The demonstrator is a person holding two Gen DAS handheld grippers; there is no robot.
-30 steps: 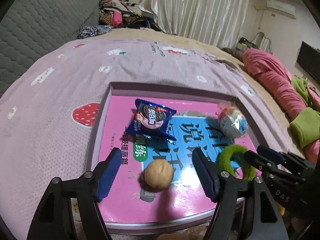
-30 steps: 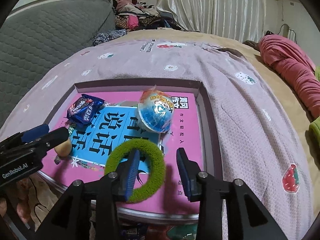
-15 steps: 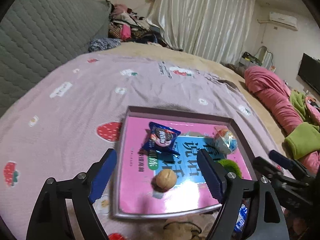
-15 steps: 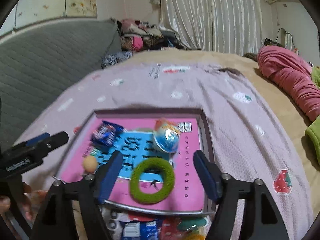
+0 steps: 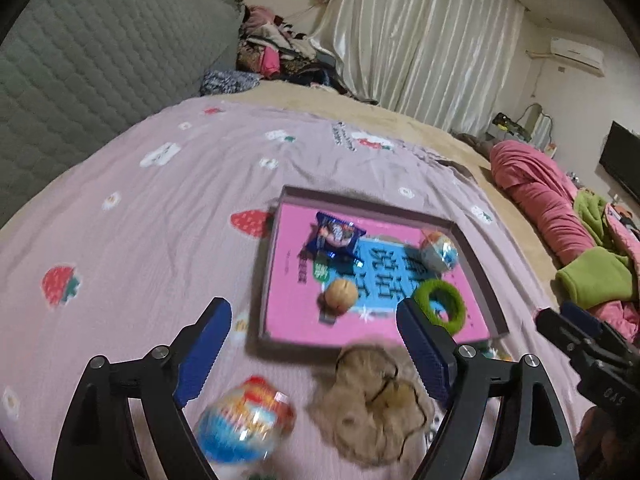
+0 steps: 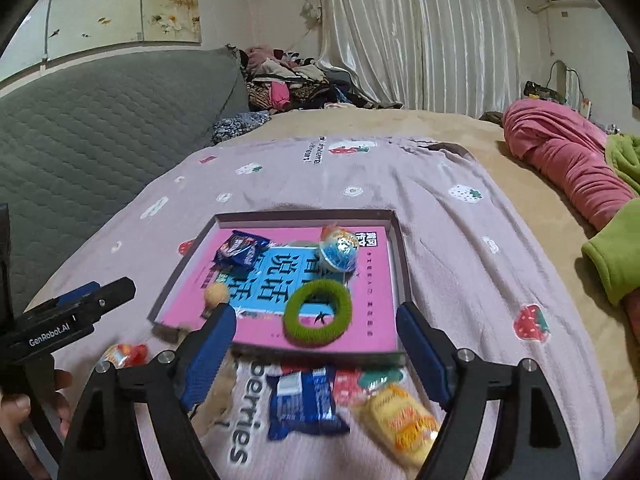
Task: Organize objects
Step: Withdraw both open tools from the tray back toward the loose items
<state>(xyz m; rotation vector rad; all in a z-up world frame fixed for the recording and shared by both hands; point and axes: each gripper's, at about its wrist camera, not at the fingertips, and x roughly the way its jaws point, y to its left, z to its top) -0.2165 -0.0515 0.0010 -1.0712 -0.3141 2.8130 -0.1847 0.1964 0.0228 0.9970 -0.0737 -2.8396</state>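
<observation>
Fuzzy green fabric ring (image 6: 318, 312) lies flat in shallow pink-floored tray (image 6: 402, 248); both grippers, left (image 5: 316, 352) and right (image 6: 316, 356), gape empty, withdrawn from tray since earlier.

a lived-in home bedroom: ahead of the right gripper (image 6: 316, 354) spreads a bed under a lilac strawberry-print sheet (image 6: 460, 240), with a grey quilted headboard (image 6: 100, 120) to its left; beyond it, a heap of clothes (image 6: 288, 80) lies against pale pleated curtains (image 6: 420, 32); to the right lie a rolled pink blanket (image 6: 560, 148) and green fleece (image 6: 612, 264); up to the right an air conditioner (image 5: 576, 54) hangs on the wall, and a dark tv screen (image 5: 620, 160) stands at the far right
</observation>
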